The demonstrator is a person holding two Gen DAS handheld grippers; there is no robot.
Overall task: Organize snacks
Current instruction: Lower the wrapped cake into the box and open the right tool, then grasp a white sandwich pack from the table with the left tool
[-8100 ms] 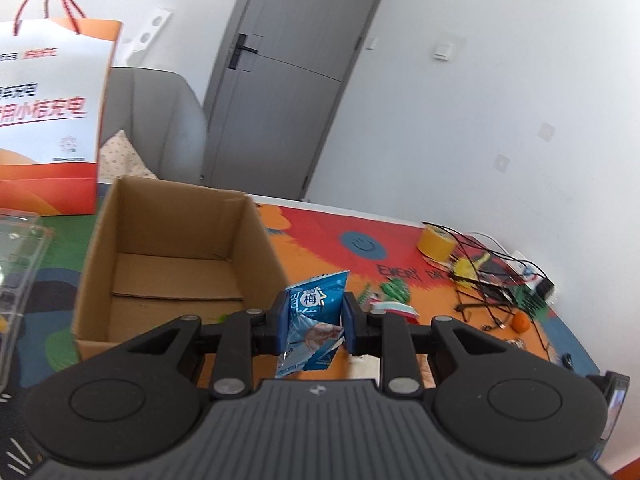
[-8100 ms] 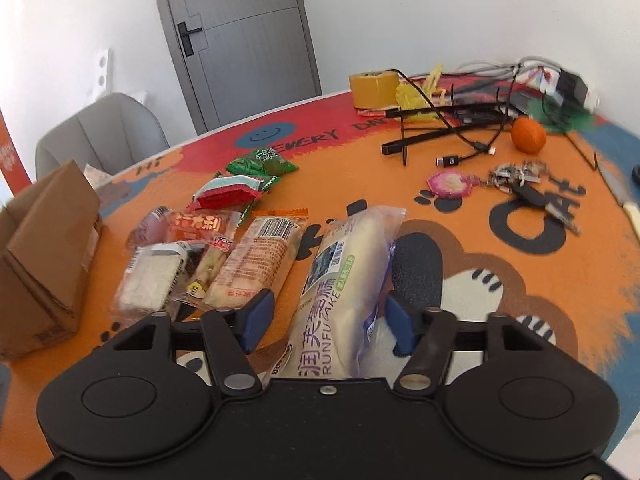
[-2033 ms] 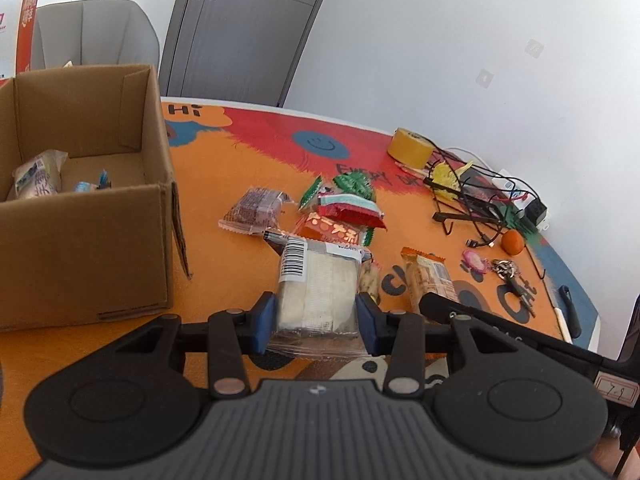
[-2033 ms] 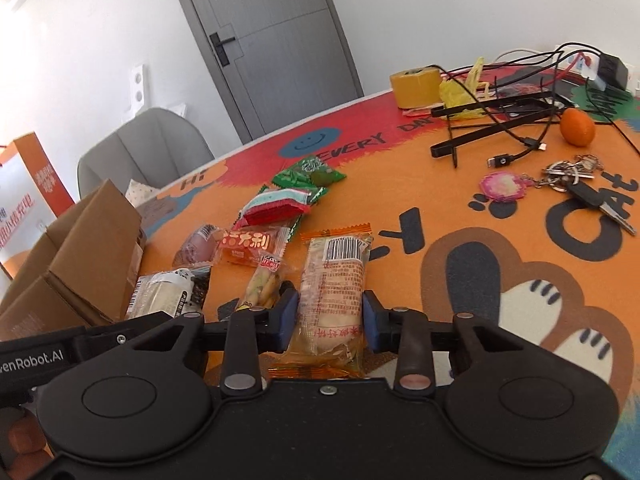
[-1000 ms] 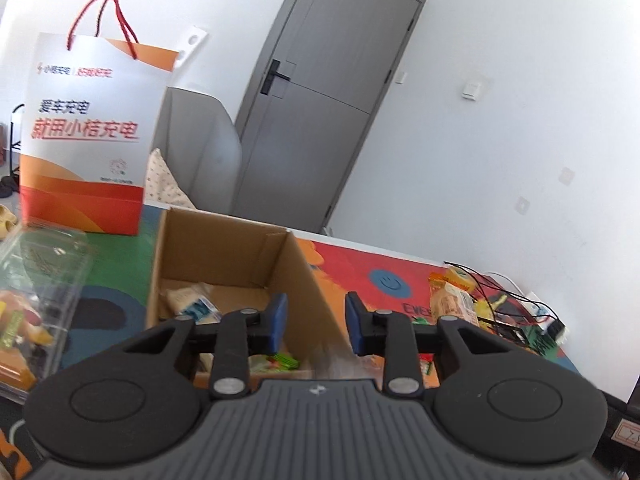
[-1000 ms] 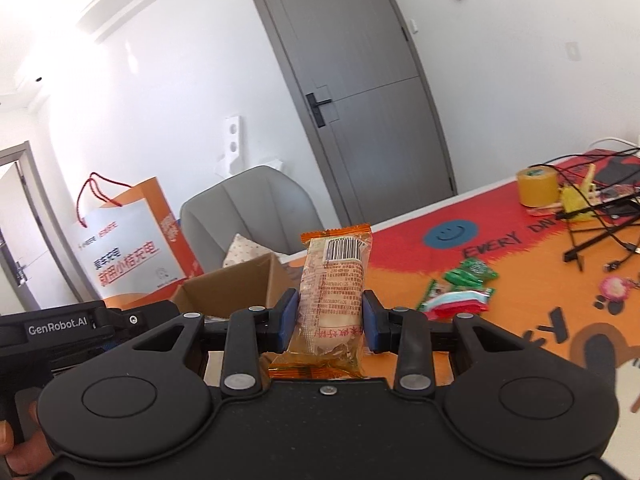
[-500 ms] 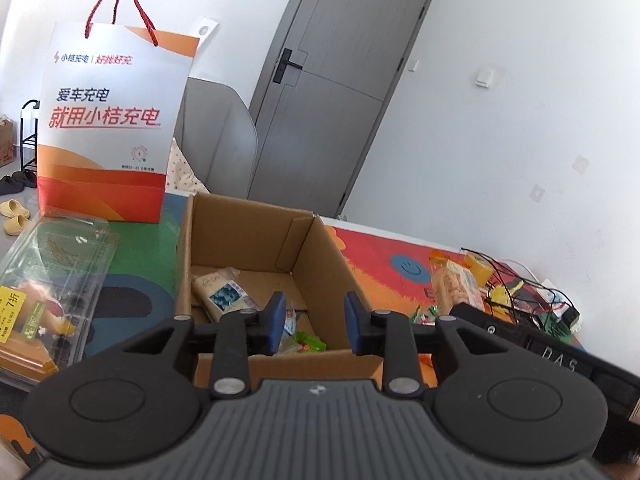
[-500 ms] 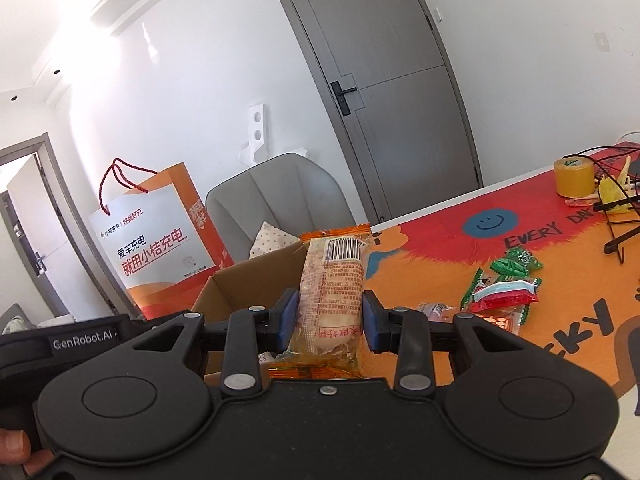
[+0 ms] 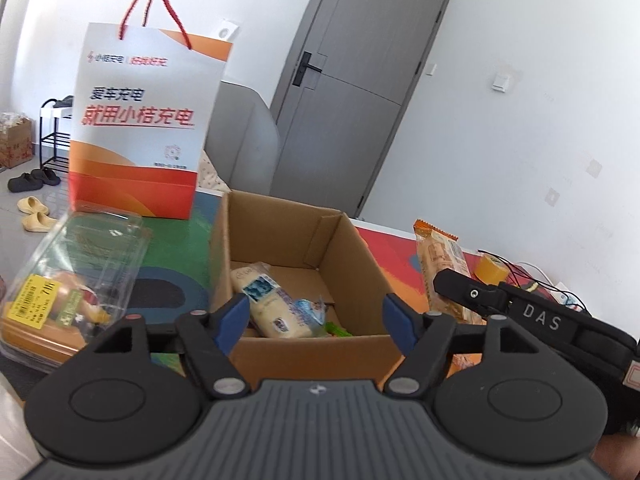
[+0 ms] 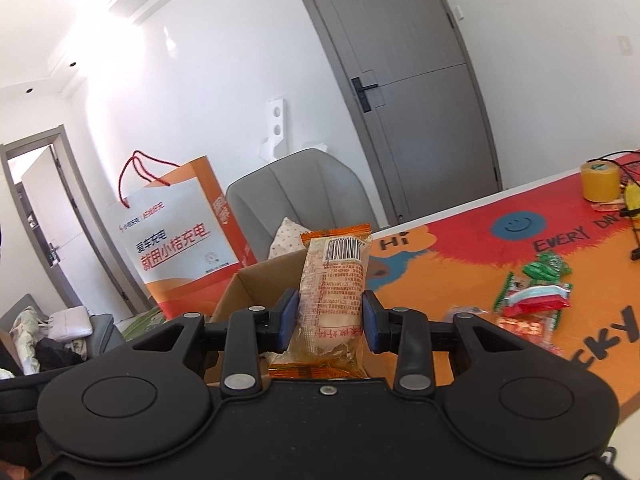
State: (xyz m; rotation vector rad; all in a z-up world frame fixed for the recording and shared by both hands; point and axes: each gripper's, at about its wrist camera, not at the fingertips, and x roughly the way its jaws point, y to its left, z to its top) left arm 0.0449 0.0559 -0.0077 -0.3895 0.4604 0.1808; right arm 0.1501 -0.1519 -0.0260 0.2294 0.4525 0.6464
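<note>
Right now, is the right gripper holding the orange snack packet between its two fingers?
Yes, in the right wrist view the right gripper has both blue pads pressed on the sides of the upright orange snack packet.

A home: slippers (image 9: 34,212) on the far-left floor, a padded chair (image 10: 304,196), a cartoon-print table mat (image 10: 480,256).

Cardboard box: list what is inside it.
Inside the cardboard box: a white bread packet, a blue wrapper, something green. The near wall hides the rest.
</note>
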